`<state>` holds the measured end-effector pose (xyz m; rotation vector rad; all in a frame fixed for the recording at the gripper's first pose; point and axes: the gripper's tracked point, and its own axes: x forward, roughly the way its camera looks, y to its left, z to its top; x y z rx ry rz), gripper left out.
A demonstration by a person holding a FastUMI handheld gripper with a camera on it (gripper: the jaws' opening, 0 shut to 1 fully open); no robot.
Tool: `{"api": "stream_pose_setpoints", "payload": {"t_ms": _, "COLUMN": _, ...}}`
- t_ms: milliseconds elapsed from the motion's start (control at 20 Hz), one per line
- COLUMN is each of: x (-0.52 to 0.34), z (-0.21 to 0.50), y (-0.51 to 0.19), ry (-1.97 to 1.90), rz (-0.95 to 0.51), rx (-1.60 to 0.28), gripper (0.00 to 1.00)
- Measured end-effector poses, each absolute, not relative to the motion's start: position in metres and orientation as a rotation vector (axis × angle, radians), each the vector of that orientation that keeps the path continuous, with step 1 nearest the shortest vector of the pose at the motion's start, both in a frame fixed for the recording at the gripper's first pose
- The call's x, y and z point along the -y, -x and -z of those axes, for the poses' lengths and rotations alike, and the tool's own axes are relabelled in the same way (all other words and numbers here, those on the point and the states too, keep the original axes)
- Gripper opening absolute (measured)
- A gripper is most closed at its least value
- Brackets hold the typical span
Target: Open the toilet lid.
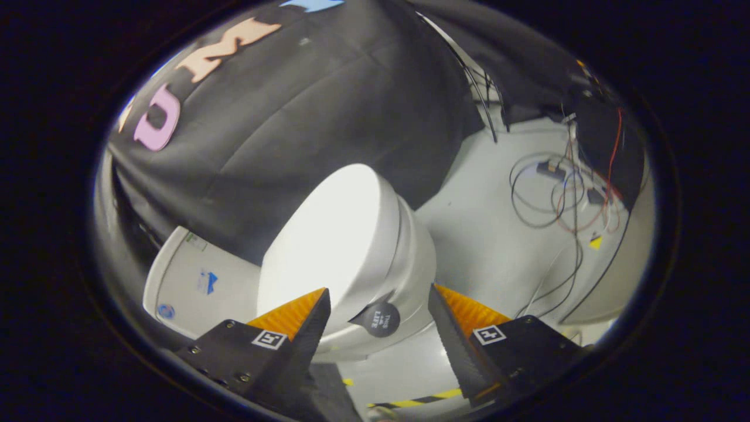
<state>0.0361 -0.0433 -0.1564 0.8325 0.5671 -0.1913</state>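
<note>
Booth floor (498,234) pale; toilet lid (322,234) closed just ahead of spread claw (378,296)

Strong overhead light is washing out the toilet lid (328,234), which is glaring to a flat white with no surface detail. The pale floor (498,234) is reading evenly lit, while the booth's cloth wall (328,99) is staying dim and soft in its folds. Fisheye distortion is bending everything toward the rim (the cables (562,193) are curving noticeably), and the gripper (378,308), its fingers spread apart, is looking slightly blurred up close.
</note>
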Motion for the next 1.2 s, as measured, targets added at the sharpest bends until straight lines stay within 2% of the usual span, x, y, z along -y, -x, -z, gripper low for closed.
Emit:
{"api": "stream_pose_setpoints", "payload": {"t_ms": 350, "x": 0.024, "z": 0.172, "y": -0.043, "ry": -1.145, "rz": 0.161, "rx": -0.579, "gripper": 0.99}}
{"api": "stream_pose_setpoints", "payload": {"t_ms": 400, "x": 0.035, "z": 0.179, "y": -0.035, "ry": -1.156, "rz": 0.225, "rx": -0.590, "gripper": 0.98}}
{"api": "stream_pose_setpoints", "payload": {"t_ms": 500, "x": 0.027, "z": 0.180, "y": -0.045, "ry": -1.245, "rz": 0.178, "rx": -0.577, "gripper": 0.56}}
{"api": "stream_pose_setpoints", "payload": {"t_ms": 650, "x": 0.023, "z": 0.184, "y": -0.044, "ry": -1.269, "rz": 0.160, "rx": -0.581, "gripper": 0.56}}
{"api": "stream_pose_setpoints", "payload": {"t_ms": 700, "x": 0.029, "z": 0.197, "y": -0.027, "ry": -1.220, "rz": 0.230, "rx": -0.621, "gripper": 0.56}}
{"api": "stream_pose_setpoints", "payload": {"t_ms": 800, "x": 0.036, "z": 0.194, "y": -0.029, "ry": -1.302, "rz": 0.229, "rx": -0.597, "gripper": 0.03}}
{"api": "stream_pose_setpoints", "payload": {"t_ms": 1200, "x": 0.026, "z": 0.188, "y": -0.035, "ry": -1.301, "rz": 0.127, "rx": -0.570, "gripper": 0.01}}
